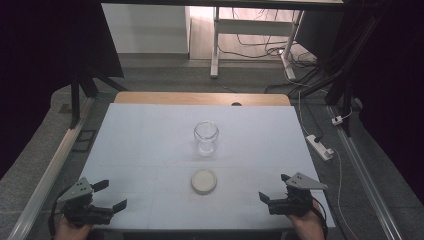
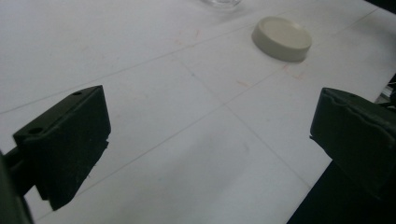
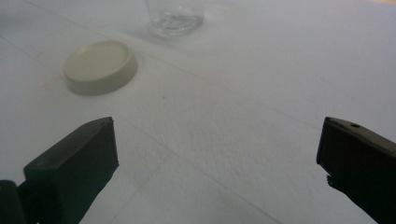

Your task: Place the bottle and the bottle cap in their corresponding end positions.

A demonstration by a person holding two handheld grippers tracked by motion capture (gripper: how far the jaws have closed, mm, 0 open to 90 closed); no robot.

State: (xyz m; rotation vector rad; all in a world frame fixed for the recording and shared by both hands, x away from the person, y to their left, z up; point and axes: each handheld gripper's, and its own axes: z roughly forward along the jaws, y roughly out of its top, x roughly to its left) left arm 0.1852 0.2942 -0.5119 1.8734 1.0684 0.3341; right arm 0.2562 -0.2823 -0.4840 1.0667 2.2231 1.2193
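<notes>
The jar (image 1: 206, 137) is clear glass with no tint, and the round lid (image 1: 204, 181) near it is a plain cream, paler on its flat top than round its edge. The table (image 1: 150, 145) is covered in a very pale bluish white sheet crossed by thin faint lines and a few small reddish marks, with a strip of light brown wood along its far edge. Both the left gripper (image 1: 110, 195) and the right gripper (image 1: 274, 187) are matte black, each topped by a grey plate.

Bare table (image 1: 150, 150) lay ahead of both claws; only the lid (image 1: 204, 181) and jar (image 1: 206, 137) stood between and beyond them.
</notes>
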